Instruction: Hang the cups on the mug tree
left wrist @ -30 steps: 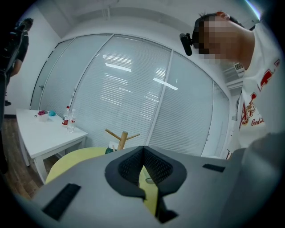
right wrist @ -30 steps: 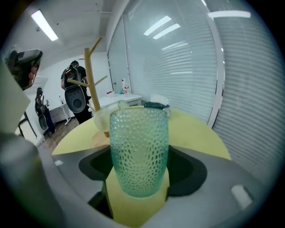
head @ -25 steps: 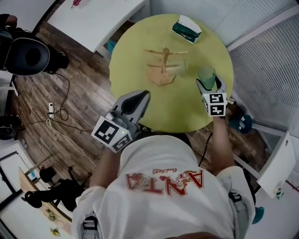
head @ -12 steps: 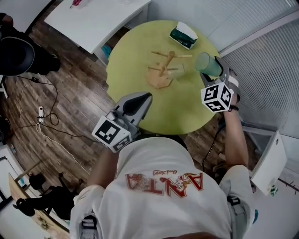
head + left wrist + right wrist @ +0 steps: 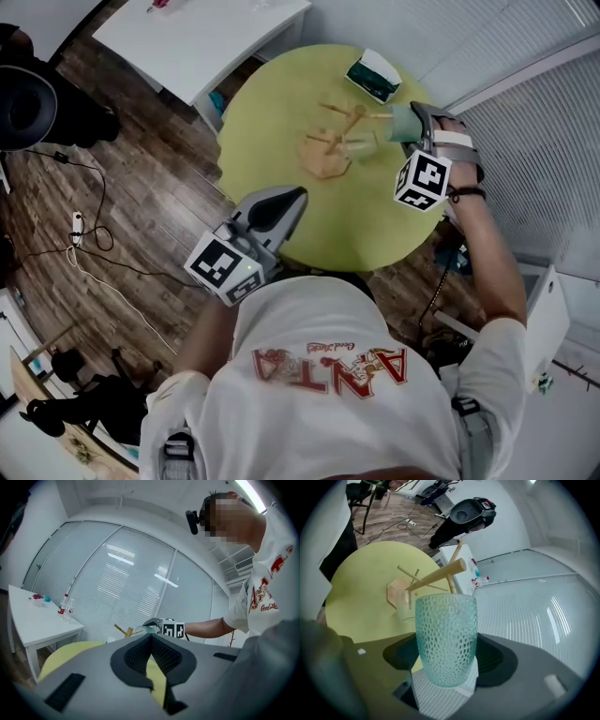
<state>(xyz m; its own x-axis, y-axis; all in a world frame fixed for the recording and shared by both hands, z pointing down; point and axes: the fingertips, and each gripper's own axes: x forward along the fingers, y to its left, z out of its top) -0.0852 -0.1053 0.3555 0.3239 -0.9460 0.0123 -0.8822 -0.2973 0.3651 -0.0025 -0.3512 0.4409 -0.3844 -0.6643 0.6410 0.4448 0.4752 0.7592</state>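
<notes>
The right gripper (image 5: 413, 123) clamps the green cup (image 5: 398, 124), tipped sideways at the mug tree's (image 5: 337, 136) three o'clock. The left gripper (image 5: 284, 200), jaws together and empty, hovers at the table's (image 5: 272, 112) six o'clock edge.

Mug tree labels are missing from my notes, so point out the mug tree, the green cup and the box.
mug tree (image 5: 320, 160), head view, on its wooden base.
green cup (image 5: 446, 638), right gripper view, mid dimpled wall.
box (image 5: 374, 72), head view, on its top face.

Cups: two – green cup (image 5: 404, 123) in right gripper (image 5: 446, 667), clear cup (image 5: 360, 144) just beyond. Mug tree (image 5: 339, 127): one. Box (image 5: 373, 75): one. Tables: two – round table (image 5: 281, 122), white table (image 5: 202, 33).
</notes>
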